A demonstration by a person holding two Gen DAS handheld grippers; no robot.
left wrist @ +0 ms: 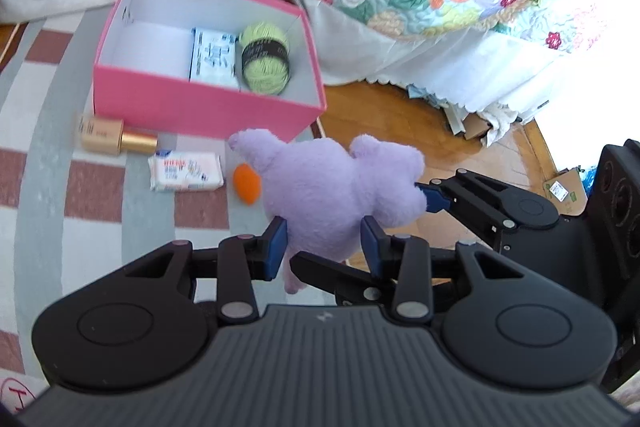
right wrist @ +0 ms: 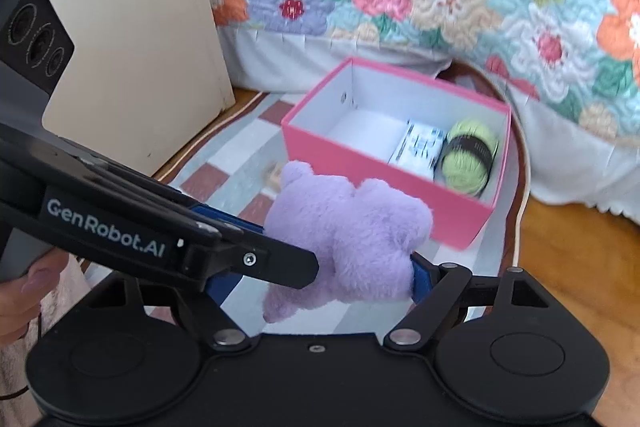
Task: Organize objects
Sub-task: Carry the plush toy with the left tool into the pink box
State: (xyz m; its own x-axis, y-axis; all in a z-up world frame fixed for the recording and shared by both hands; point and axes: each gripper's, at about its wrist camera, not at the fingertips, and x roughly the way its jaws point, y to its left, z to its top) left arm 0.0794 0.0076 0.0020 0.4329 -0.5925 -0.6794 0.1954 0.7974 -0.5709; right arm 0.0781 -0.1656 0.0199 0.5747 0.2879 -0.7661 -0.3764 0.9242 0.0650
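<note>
Currently both tools grip one lilac plush toy, held in the air above the checked rug. Left tool is clenched on its lower part; right tool clamps it wide across the body. Pink box sits on the rug just beyond, containing a green yarn ball beside a white printed packet. Gold bottle, tissue pack and a small orange object lie in front of the box.
</note>
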